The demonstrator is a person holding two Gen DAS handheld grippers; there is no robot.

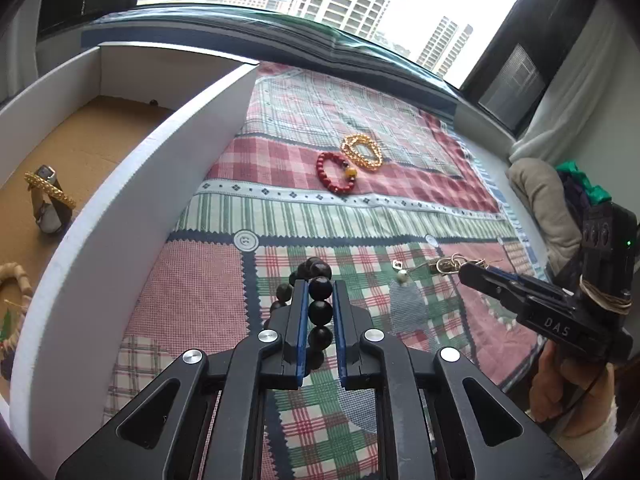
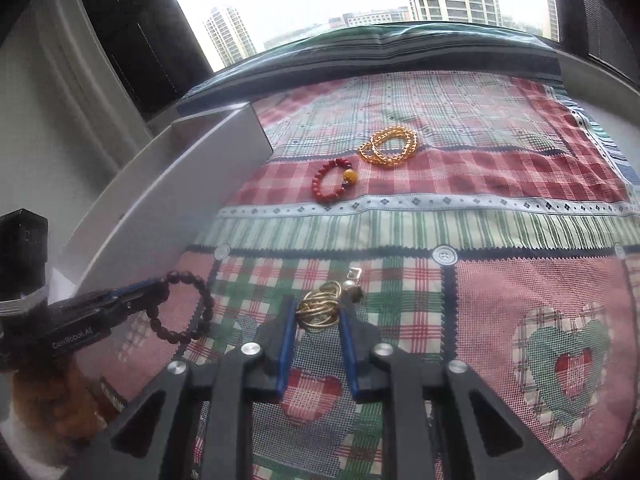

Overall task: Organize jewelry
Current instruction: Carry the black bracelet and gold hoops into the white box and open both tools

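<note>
A patchwork cloth (image 1: 360, 216) with red and green checks covers the whole work surface. On its left side stands a white box (image 1: 120, 216) with high walls and a brown bottom. Inside the box lie a watch (image 1: 47, 200) with a gold bangle (image 1: 50, 190) leaning across it, and, nearer to the camera, a pale beaded bracelet (image 1: 16, 280) that is only partly visible.

The left gripper (image 1: 320, 292) is clenched on a dark beaded bracelet (image 1: 320, 308): several beads sit in a row between its two blue pads, and the rest of the loop hangs to the left of the fingers, just beside the box wall. The right gripper (image 2: 318, 314) grasps a bundled gold chain (image 2: 318, 310) between its fingers, low over the green and red checks. Just beyond the chain, a small pearl earring (image 2: 350, 284) and a small silver piece (image 2: 355, 272) lie on the cloth.

Farther away, well apart from both grippers, a gold beaded necklace (image 2: 388, 146) lies in a double loop, and a red beaded bracelet (image 2: 334, 180) with one yellow bead lies just beside it.
</note>
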